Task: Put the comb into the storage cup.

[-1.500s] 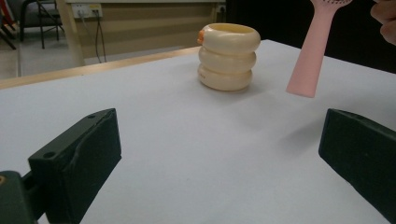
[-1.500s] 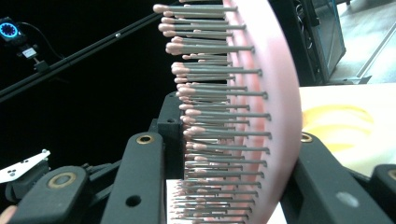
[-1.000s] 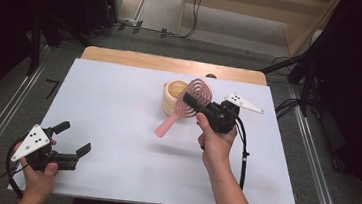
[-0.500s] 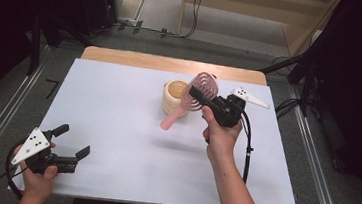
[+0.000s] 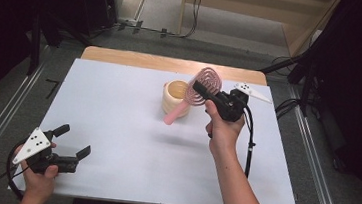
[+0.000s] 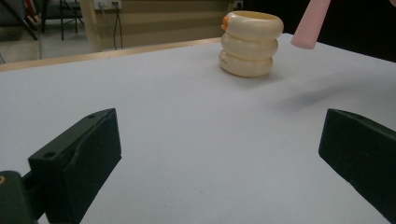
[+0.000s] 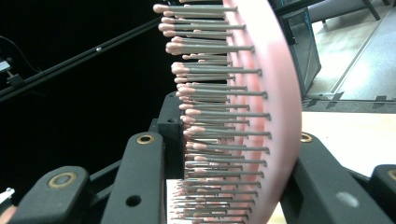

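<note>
Over the middle-right of the bench (image 5: 118, 106), the right gripper (image 5: 201, 90) is up in the air with its jaws clamped on a pink hairbrush (image 5: 206, 84). Grip is on the round bristle head; in the right gripper view the brush head (image 7: 275, 102) sits edge-on between the two black jaws, one on the bristle side, one against the pink back. Handle (image 5: 176, 112) hangs down and toward the person's left, its tip low beside the cream ribbed cup (image 5: 176, 98); can't tell if they touch from above. From the left gripper view the handle tip (image 6: 310, 25) is clear of the cup (image 6: 251, 43), just to its side and off the bench surface, shadow below it.

Cup stands upright on the white sheet, near the far wooden edge.

Left gripper (image 5: 72, 142) is at the near-left corner, in the person's left hand (image 5: 41, 176), low over the bench, jaws wide apart, nothing between them. Well apart from the cup and brush.
</note>
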`<state>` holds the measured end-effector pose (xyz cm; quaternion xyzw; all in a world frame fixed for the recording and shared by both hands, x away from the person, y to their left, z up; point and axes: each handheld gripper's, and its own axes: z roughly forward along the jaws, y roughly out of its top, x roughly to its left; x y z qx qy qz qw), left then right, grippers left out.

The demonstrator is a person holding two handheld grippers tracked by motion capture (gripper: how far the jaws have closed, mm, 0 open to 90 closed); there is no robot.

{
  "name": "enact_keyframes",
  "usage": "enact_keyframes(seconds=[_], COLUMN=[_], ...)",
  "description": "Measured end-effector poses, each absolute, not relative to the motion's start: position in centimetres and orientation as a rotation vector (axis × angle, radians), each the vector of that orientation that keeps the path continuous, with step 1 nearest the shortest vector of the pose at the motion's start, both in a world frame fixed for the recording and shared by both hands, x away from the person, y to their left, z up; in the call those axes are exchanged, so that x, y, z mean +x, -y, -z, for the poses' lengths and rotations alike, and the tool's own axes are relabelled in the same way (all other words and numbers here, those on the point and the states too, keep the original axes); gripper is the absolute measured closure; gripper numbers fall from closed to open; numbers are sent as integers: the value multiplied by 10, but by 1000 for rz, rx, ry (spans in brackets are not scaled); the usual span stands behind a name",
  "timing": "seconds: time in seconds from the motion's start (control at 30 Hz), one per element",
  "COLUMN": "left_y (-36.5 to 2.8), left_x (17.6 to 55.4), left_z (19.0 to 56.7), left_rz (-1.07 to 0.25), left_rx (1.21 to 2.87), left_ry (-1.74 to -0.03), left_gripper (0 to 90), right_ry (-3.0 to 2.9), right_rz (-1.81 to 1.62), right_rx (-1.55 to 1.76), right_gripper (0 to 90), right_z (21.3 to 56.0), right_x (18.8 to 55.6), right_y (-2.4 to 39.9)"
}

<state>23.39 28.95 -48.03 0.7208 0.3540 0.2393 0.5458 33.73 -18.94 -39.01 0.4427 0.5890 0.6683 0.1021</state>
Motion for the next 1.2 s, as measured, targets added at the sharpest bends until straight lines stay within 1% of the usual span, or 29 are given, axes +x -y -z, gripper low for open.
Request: enact_keyframes(seconds=[1.2], left_y=[-288], left_x=[234], left_z=[481], left_rz=[-553], left_rx=[1711], left_ry=[-841], left_gripper=[0], right_ry=[-1696], right_rz=[-1969], right_rx=[1330], right_gripper=[622], right_z=[374], right_x=[362], right_y=[204])
